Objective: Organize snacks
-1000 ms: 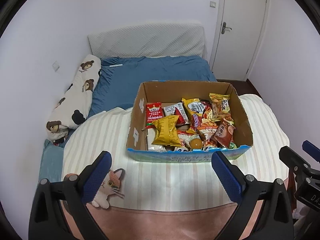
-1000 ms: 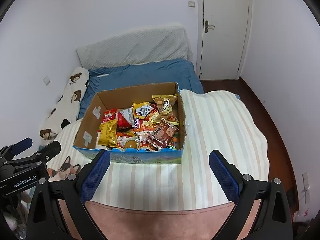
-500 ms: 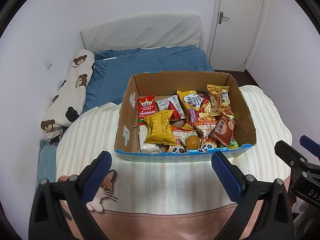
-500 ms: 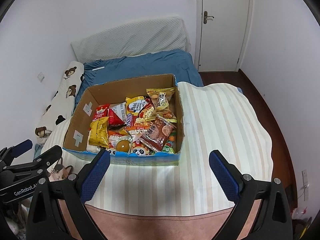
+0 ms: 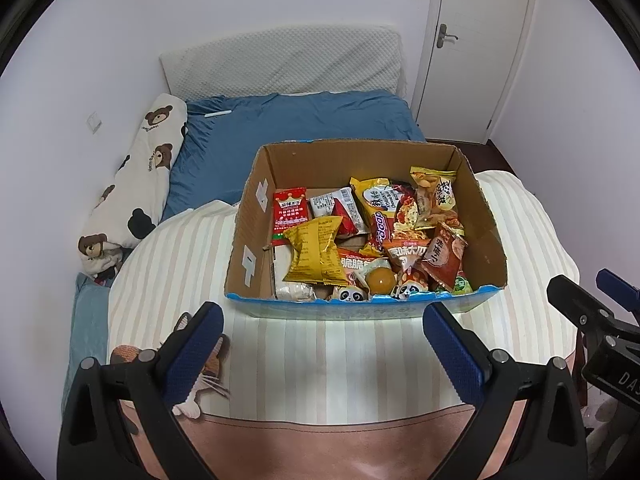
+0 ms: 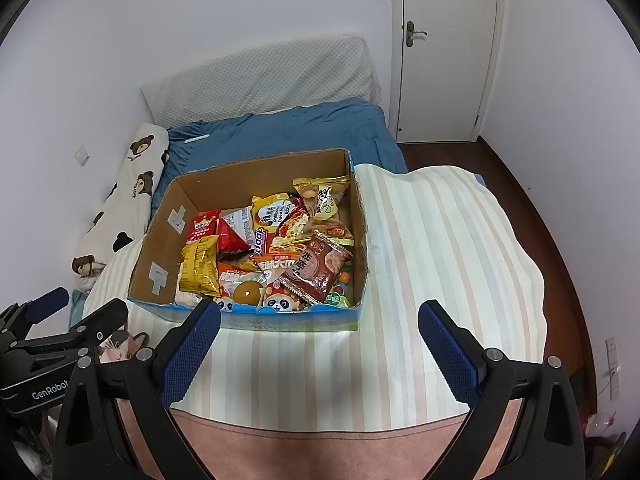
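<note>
Closer now than a second ago, the cardboard box [image 5: 362, 232] of snacks sits on the striped blanket [image 5: 344, 356], packets heaped loose: yellow bag [image 5: 316, 256] near its left wall, brown packet [image 6: 316, 270] near its right. Risk: slick, overlapping wrappers could slip or drag neighbours out. Left gripper [image 5: 322, 350] and right gripper [image 6: 318, 354] hover spread, empty, short of the box's front edge.

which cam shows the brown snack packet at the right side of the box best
The right wrist view: the brown snack packet lies on top of the pile, whole face and printed biscuit visible. The left wrist view shows it smaller, more side-on, against the cardboard box wall.
</note>
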Available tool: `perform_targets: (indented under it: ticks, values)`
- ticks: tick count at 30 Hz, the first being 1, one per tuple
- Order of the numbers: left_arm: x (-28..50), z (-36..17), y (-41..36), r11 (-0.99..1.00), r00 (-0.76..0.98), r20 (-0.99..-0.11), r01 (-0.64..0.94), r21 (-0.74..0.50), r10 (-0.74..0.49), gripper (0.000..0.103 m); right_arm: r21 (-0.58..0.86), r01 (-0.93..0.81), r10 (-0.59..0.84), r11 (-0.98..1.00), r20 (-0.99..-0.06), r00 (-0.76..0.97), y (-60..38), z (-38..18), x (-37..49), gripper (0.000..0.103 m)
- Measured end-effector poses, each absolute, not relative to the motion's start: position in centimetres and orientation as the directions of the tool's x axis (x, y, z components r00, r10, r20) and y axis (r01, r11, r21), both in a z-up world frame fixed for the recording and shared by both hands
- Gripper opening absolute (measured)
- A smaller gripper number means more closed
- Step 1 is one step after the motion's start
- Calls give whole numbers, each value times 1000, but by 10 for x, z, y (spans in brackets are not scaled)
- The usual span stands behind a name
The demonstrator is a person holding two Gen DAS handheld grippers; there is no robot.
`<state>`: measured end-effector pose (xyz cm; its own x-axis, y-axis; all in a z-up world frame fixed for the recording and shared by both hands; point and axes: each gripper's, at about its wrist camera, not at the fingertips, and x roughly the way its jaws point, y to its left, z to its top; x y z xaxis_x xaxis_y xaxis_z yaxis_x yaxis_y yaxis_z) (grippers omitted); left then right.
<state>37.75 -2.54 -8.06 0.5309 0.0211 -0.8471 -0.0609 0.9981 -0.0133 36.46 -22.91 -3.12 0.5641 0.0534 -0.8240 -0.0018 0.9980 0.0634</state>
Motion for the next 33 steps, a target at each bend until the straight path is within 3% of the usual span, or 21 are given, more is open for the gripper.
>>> perform_targets:
  ticks: [33]
  values:
    - [376, -69, -27, 998, 554, -833, -58, -28, 9, 102, 68, 11, 50, 998, -816, 576, -230, -20, 358, 101]
